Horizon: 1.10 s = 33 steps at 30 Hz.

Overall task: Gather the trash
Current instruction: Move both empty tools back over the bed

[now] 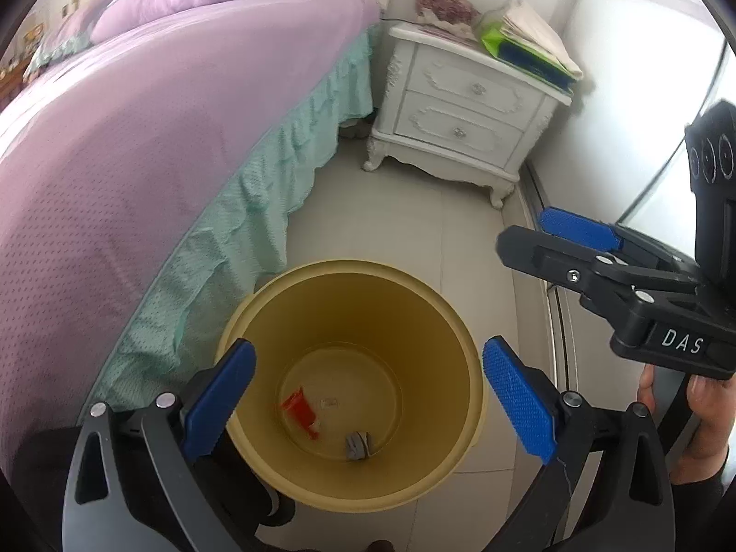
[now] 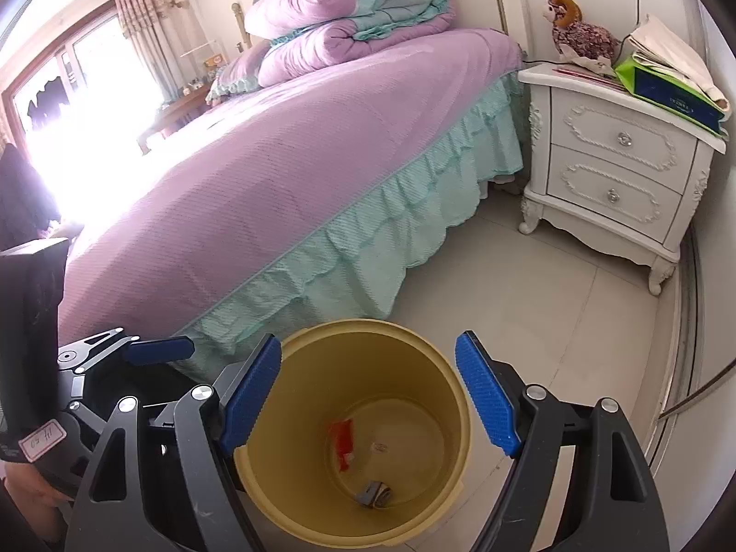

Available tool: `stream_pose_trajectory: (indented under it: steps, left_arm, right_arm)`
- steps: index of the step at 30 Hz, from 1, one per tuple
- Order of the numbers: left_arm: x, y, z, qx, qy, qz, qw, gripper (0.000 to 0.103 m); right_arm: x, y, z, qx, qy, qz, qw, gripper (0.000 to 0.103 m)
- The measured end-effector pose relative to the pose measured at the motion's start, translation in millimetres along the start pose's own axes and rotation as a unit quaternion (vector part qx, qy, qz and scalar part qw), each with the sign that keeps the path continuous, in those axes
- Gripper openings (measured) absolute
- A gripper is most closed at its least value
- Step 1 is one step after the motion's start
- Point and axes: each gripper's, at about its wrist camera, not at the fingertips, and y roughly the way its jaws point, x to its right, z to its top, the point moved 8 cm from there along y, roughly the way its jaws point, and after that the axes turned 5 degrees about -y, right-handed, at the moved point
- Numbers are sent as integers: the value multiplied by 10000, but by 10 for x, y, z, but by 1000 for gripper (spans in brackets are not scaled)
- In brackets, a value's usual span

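Note:
A yellow trash bin (image 1: 354,276) stands on the tiled floor beside the bed; it also shows in the right wrist view (image 2: 368,329). Inside lie a red wrapper (image 1: 301,409) (image 2: 344,441) and a grey crumpled piece (image 1: 358,445) (image 2: 375,492). My left gripper (image 1: 368,395) is open and empty, over the bin's mouth. My right gripper (image 2: 368,395) is open and empty, also above the bin; it shows in the left wrist view (image 1: 533,234) at the right. The left gripper shows at the left of the right wrist view (image 2: 156,349).
A bed with a purple cover (image 1: 161,138) and teal skirt (image 2: 368,239) runs along the left. A white nightstand (image 1: 460,110) (image 2: 616,170) stands beyond the bin, with a plush toy (image 2: 579,32) and papers. A wardrobe rail (image 2: 685,322) lines the right.

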Motion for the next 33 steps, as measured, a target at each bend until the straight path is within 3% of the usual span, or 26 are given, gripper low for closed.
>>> stream_pose_trajectory:
  steps: [3,8,11,14,18,22,25,31,33]
  left_arm:
    - [-114,-119,2,96,-196,-12,9998,99]
    - [-377,-498,21,516,-441,297,9973,99]
    - [-616,-862,-19,892,-671,644,9917,99]
    - [-942,-1321,-118,1324,-1001,1070,9803,99]
    - [-1416,-1946,-314,1777,-1429,1839,9561,99]
    - [-1898,-2556,-582,2038,-1906,2709,9213,99]
    - [-2201,-2959,-787,2213,-2254,3222,8924,99]
    - [-2735,-3534,-1199,2443,-2950,3860,8392,99]
    - [-2895,-3654,-1348,2480,-3197,3947,8249,99]
  right_arm:
    - [-114,-12,46,17,-119,90,9999,76]
    - [-438,-56,166,176,-384,427,9982,76]
    - [-740,-80,276,371,-574,788,9946,83]
    - [-1179,-62,400,524,-875,1232,9871,86]
    - [-1826,-90,559,786,-1298,1834,9713,90]
    - [-2477,-135,702,1071,-1624,2358,9521,95]
    - [-2922,-115,778,1213,-1771,2442,9457,95]
    - [-3710,-144,819,1617,-2093,2887,9202,95]
    - [-3953,-139,808,1646,-2200,3037,9123,95]
